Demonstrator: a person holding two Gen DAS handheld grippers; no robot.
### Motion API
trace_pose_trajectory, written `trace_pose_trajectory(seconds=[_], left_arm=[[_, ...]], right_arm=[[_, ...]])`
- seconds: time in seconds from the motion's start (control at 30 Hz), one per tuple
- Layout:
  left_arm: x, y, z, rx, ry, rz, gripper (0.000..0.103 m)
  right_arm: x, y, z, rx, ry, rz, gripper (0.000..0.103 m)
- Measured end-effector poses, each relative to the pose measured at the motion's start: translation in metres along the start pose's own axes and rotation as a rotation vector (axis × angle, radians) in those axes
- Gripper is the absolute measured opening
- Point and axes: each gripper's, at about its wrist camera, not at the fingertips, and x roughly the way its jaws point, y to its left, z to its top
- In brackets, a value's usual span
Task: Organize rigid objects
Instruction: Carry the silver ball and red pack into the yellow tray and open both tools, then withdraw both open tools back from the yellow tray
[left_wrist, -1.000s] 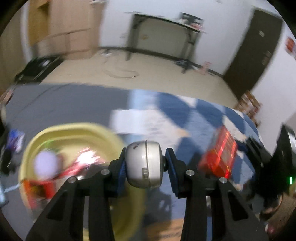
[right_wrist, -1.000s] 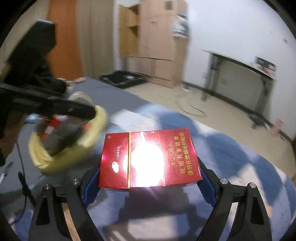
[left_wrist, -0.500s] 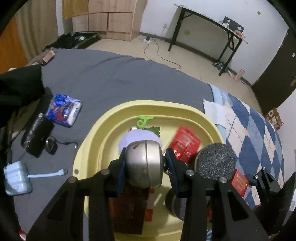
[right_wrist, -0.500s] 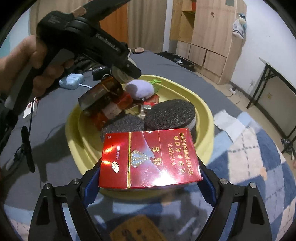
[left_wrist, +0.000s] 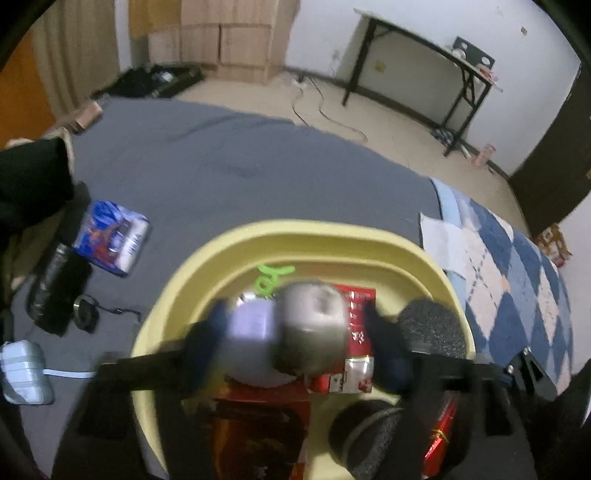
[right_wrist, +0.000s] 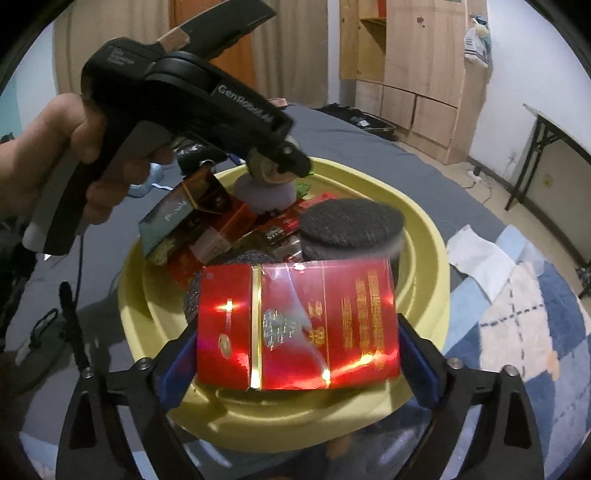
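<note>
A yellow basin (left_wrist: 295, 236) (right_wrist: 424, 258) on the bed holds red packs, dark round sponges (right_wrist: 351, 225) and a lilac ball (left_wrist: 251, 325). My left gripper (left_wrist: 295, 332) is over the basin with its fingers spread wide. The silver round object (left_wrist: 314, 328) sits blurred between them, touching neither pad. My right gripper (right_wrist: 297, 354) is shut on a red cigarette carton (right_wrist: 295, 325) and holds it above the basin's near rim. The left gripper (right_wrist: 280, 162) also shows in the right wrist view, above the lilac ball (right_wrist: 266, 195).
On the grey sheet left of the basin lie a blue snack pack (left_wrist: 110, 236), a black pouch (left_wrist: 55, 288) and a pale blue charger (left_wrist: 22, 373). A blue checked blanket (left_wrist: 517, 280) and white paper (right_wrist: 480, 258) lie to the right. A black desk (left_wrist: 424, 55) stands behind.
My left gripper's fingers have spread apart and released the silver object over the basin. My right gripper has brought the red carton closer over the basin's rim.
</note>
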Motion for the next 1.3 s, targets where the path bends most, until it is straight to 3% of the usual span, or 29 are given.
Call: trace_pose_trajectory(seconds=[0.07, 0.27, 0.37, 0.47, 0.53, 0.6, 0.67, 0.73, 0.9, 1.03, 1.3], left_arm=[[-0.013, -0.001, -0.002, -0.019, -0.065, -0.005, 0.103], [-0.054, -0.011, -0.011, -0.07, -0.157, 0.015, 0.103], [-0.083, -0.025, -0.046, -0.128, -0.244, 0.044, 0.103], [-0.101, -0.049, -0.099, -0.126, -0.267, 0.062, 0.103], [-0.104, -0.069, -0.14, -0.125, -0.242, 0.083, 0.103], [-0.096, -0.088, -0.179, -0.119, -0.153, 0.071, 0.103], [-0.079, -0.106, -0.209, -0.077, -0.069, 0.063, 0.103], [-0.066, -0.118, -0.223, -0.035, -0.061, 0.08, 0.103], [-0.024, -0.109, -0.23, -0.102, -0.044, 0.181, 0.103], [-0.012, -0.111, -0.226, -0.046, -0.09, 0.192, 0.103], [-0.008, -0.107, -0.219, -0.11, -0.117, 0.204, 0.103]], right_arm=[[-0.008, 0.003, 0.0, 0.004, -0.016, -0.002, 0.103], [-0.033, -0.004, -0.009, 0.033, -0.083, -0.027, 0.103], [-0.058, -0.019, -0.023, 0.056, -0.124, -0.059, 0.103], [-0.076, -0.038, -0.045, 0.042, -0.098, -0.087, 0.103], [-0.081, -0.05, -0.064, 0.026, -0.053, -0.092, 0.103], [-0.081, -0.056, -0.08, 0.016, -0.011, -0.108, 0.103], [-0.075, -0.058, -0.089, 0.01, 0.021, -0.111, 0.103], [-0.065, -0.055, -0.092, 0.014, 0.047, -0.11, 0.103], [-0.029, -0.047, -0.089, -0.015, 0.106, -0.112, 0.103], [-0.017, -0.048, -0.08, -0.02, 0.114, -0.093, 0.103], [-0.015, -0.051, -0.083, -0.025, 0.101, -0.089, 0.103]])
